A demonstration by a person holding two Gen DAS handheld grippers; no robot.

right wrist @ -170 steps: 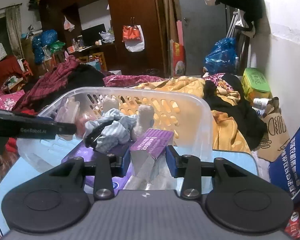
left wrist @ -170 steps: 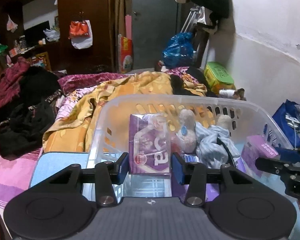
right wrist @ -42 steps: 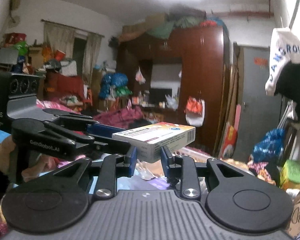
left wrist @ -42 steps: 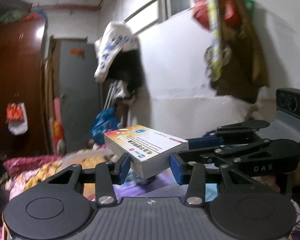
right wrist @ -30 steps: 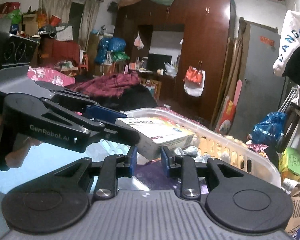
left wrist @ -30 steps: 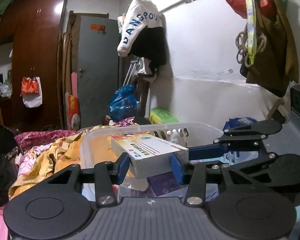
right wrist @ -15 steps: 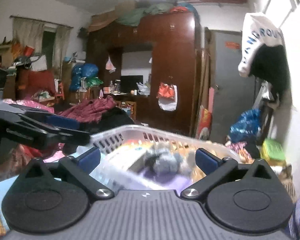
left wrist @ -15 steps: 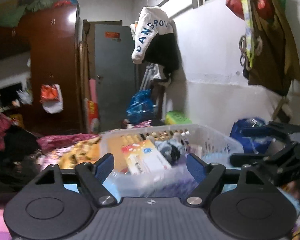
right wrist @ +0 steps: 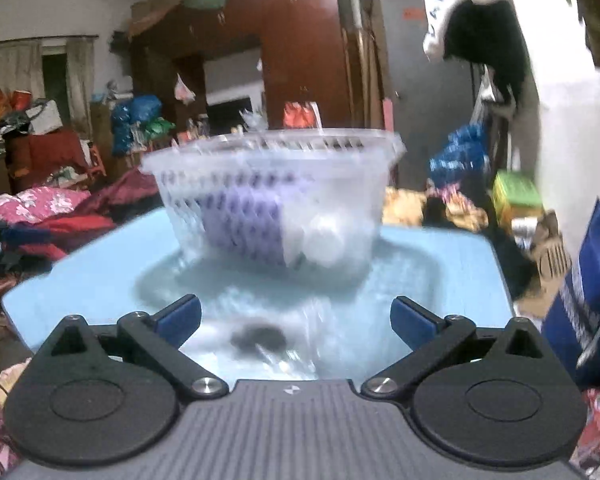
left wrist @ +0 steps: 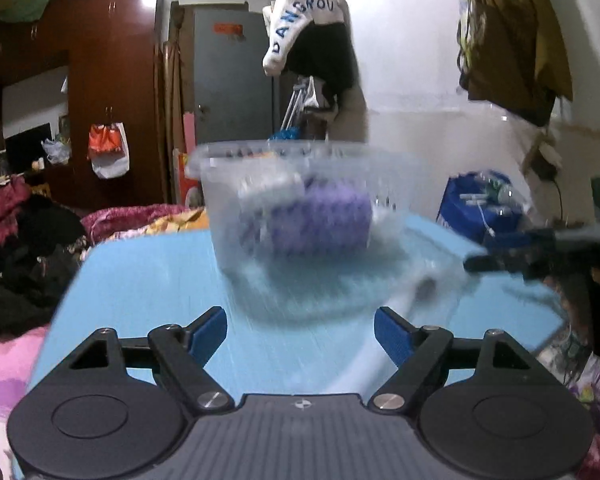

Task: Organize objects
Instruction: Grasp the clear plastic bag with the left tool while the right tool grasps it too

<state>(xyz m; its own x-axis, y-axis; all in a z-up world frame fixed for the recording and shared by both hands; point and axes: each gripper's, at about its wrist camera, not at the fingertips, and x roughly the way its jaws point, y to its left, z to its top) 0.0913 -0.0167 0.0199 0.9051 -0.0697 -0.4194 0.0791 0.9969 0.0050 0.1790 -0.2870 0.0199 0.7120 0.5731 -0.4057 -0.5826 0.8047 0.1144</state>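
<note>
Between the jaws of the left gripper [left wrist: 300,330] nothing is caught: they stand spread wide over bare blue worktop [left wrist: 148,280], having just swung apart, and the same goes for the right gripper [right wrist: 296,318], whose jaws are splayed as far as they seem to go with only a blurred dark smudge on the surface ahead of them, too smeared to name. Further out, toward the back of the worktop, sits the clear plastic basket [left wrist: 300,184], upright and well apart from both tools, its slotted walls showing a purple pack [left wrist: 320,220] and some pale boxes or bundles inside; the blur hides what exactly they are. From the left view, a whitish streak runs from near the right jaw toward the basket, perhaps a cord or a stick, I cannot tell which. The basket looks light and thin-walled, so I would expect it to flex and slide on that smooth top if nudged; its rolled rim [right wrist: 284,136] seems the safest place to pinch, one tool on each side. The packs inside look soft and squashable, the boxes stiffer but easily dented, best taken across their narrow faces.
</note>
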